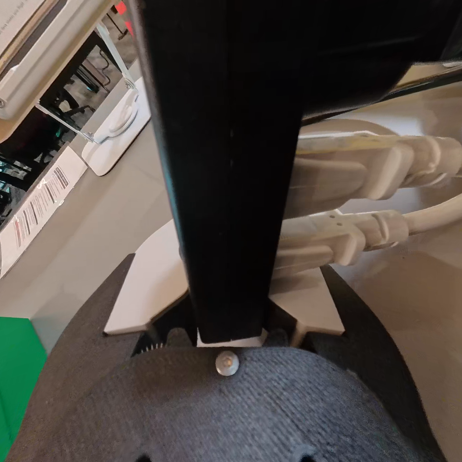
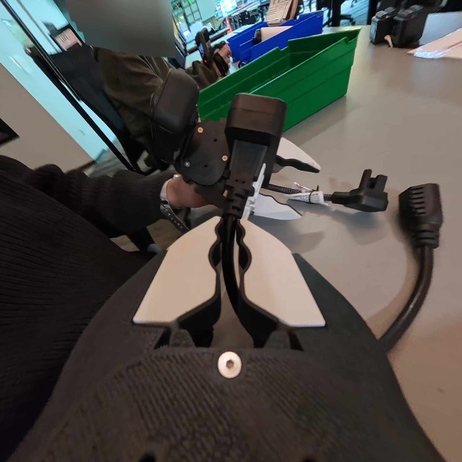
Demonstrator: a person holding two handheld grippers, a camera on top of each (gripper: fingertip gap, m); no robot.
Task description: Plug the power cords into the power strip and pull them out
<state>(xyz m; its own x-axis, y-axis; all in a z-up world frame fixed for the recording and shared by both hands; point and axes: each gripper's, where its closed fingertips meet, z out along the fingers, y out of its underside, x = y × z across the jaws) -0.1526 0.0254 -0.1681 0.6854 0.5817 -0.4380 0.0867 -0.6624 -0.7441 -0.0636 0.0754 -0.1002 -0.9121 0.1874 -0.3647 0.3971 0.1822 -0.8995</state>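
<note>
In the left wrist view, my left gripper (image 1: 225, 262) is shut on a long black power strip (image 1: 225, 162) that runs up the middle of the view. Two white plugs (image 1: 350, 175) sit in the strip's right face, one above the other. A large black shape (image 1: 325, 50) meets the strip at the top right. In the right wrist view, my right gripper (image 2: 228, 222) is shut on a black power cord (image 2: 228, 262) just below its plug (image 2: 255, 120). The plug is held up against the left gripper (image 2: 200, 155). Whether its prongs are in the strip is hidden.
The black cord's other connector (image 2: 420, 212) and a tagged angled black plug (image 2: 362, 197) lie on the grey table (image 2: 375, 125). A green bin (image 2: 300, 82) and blue bins (image 2: 275, 32) stand behind. A person sits opposite. A white stand base (image 1: 112, 140) and labelled box (image 1: 42, 200) are left of the strip.
</note>
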